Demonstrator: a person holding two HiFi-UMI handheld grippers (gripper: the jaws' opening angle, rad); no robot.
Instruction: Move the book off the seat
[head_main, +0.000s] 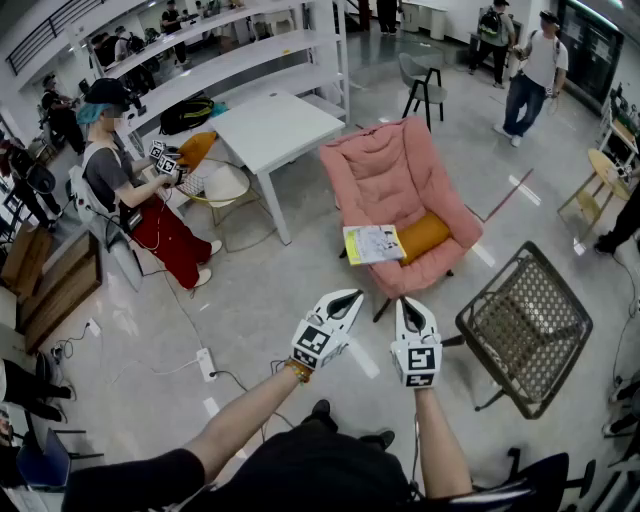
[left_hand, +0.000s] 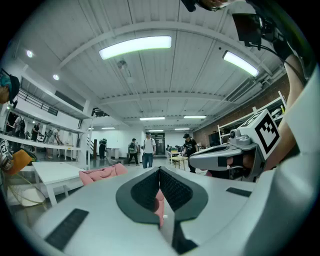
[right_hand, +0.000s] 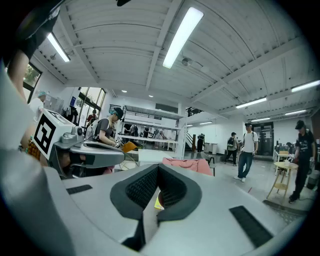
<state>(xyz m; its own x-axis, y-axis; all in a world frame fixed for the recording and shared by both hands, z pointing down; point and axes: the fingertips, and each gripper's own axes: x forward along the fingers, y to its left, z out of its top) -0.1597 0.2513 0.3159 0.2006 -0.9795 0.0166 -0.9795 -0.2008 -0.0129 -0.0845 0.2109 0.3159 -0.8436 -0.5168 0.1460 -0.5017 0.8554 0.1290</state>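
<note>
Two bare forearms reached forward from the bottom of the head view. The left one slanted up toward the right and had an orange band at the wrist, while the right one ran almost straight up the picture. Each hand held its tool roughly level above the grey floor (head_main: 260, 300), and the two sat side by side, near each other but not touching. The left gripper (head_main: 349, 296) had its dark ribbed pads pressed together with nothing between them, as its own view (left_hand: 160, 171) showed. The right gripper (head_main: 410, 304) was likewise closed and empty (right_hand: 158, 169). Both noses aimed at the pink armchair (head_main: 385, 170) just ahead.

On that chair's seat (head_main: 432, 268) lay the book (head_main: 373, 244), flat and cover up. It sat at the front edge, toward the corner on the picture's left, and partly overhung it. Its long axis ran along that front edge, across the picture. An orange cushion (head_main: 425, 234) touched its right end.

Right of the armchair stood a dark mesh chair (head_main: 525, 325), tilted. Farther off were a white table (head_main: 275, 125) and a seated person (head_main: 130, 195).
</note>
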